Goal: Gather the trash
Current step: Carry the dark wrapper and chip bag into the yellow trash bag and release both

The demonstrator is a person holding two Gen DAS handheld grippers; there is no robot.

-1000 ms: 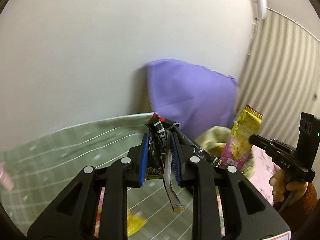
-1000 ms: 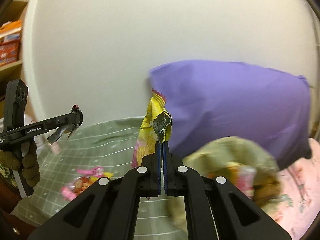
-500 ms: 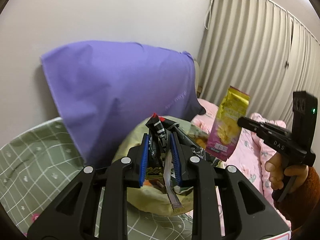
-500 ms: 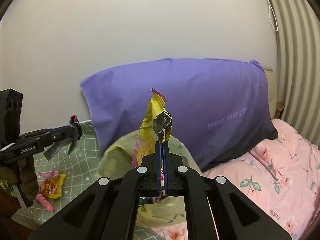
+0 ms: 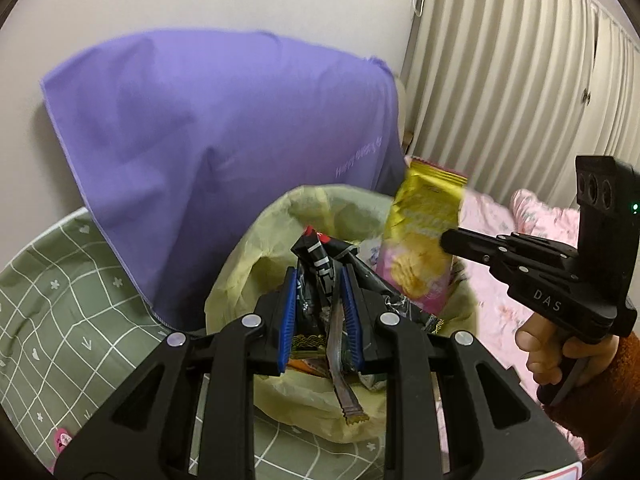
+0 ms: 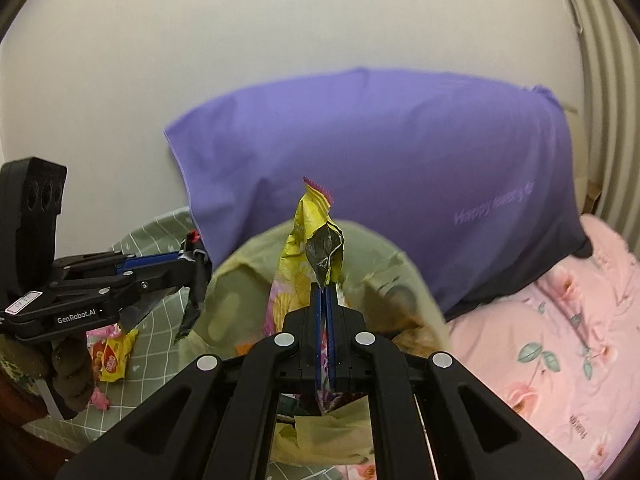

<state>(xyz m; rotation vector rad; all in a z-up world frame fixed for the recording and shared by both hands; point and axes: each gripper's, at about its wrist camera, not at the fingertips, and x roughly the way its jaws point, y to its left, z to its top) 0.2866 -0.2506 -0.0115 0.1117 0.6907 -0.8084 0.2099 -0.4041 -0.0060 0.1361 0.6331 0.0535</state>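
A yellowish-green trash bag (image 5: pixel 304 396) sits open on a bed, the landmark of the scene. Over its mouth the left gripper (image 5: pixel 318 300) clamps a crumpled black wrapper (image 5: pixel 316 268) with a red tip between its blue pads (image 5: pixel 289 312), a torn strip dangling down toward the bag's front rim. Just beside it, on the bag's right, the right gripper (image 6: pixel 324 300) has its jaws pressed tight on a yellow-and-pink chip packet (image 6: pixel 300 256), which stands upright above the bag's opening; the silver inner lining shows at the packet's folded edge.

Behind the bag, a purple pillow (image 5: pixel 224 136) leans against the pale wall (image 6: pixel 280 32). To the bag's left spreads a green checked sheet (image 5: pixel 52 304), where a small yellow snack packet (image 6: pixel 114 354) and a pink wrapper (image 6: pixel 100 396) lie near the left gripper's handle. To the bag's right lies a pink floral quilt (image 6: pixel 560 344), and beyond the quilt hang pleated pale curtains (image 5: pixel 520 72).
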